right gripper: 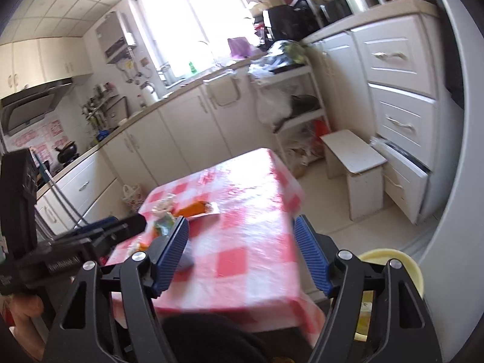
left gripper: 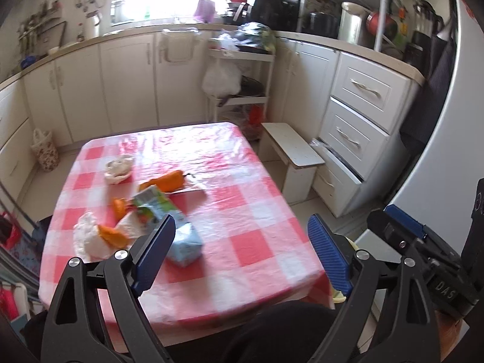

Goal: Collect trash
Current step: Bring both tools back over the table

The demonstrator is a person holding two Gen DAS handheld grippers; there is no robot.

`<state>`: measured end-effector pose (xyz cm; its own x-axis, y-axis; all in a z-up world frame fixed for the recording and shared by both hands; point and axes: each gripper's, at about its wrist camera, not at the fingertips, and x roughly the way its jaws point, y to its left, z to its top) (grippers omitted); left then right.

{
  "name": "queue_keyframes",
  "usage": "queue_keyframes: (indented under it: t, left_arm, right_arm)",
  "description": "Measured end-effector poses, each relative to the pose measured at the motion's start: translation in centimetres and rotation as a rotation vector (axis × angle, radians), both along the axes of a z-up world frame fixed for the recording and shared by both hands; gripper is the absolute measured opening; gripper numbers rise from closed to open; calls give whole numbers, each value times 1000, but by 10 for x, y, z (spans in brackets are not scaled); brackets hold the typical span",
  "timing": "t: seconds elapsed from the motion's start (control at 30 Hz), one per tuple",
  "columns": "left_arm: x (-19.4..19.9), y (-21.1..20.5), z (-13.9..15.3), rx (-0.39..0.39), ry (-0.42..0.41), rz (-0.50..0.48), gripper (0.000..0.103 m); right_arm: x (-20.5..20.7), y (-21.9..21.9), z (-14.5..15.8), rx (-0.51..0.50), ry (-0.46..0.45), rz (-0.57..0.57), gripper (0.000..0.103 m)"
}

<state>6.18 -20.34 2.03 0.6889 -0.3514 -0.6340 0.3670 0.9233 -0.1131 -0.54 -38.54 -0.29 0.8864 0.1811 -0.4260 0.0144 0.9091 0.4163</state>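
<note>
Both claws are held raised at the near edge of the desk, angled down over its glossy red-and-white checked cover. The left claw is seen spread wide with nothing between its ribbed blue pads, and the right claw likewise stands open and empty; this is judged a ready stance for a first pick.

The trash is gathered on the near-left part of the desk. A soft crumpled white tissue is lain against curled orange peel. Just beside it a creased green carton and a boxy pale-blue carton are lying on their sides. Farther off, a longer orange peel and a crumpled white wrapper are found.

A pale yellow round bin is placed on the floor at the near right, probably as the destination.
</note>
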Motion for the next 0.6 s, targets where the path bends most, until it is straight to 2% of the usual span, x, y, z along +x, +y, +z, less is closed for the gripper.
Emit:
queue_keyframes:
  t: [0.17,0.37,0.6]
  left_arm:
    - [5,59,1,-12,-9,119,87]
    - [7,112,0,-30,-8,233,88]
    - [8,151,-9,-63,13,292,89]
  right_arm:
    - [25,46,12,3,-45,87,73]
    - [41,95,5,-13,-48,181,74]
    - [40,115,-1,-57,-31,189,78]
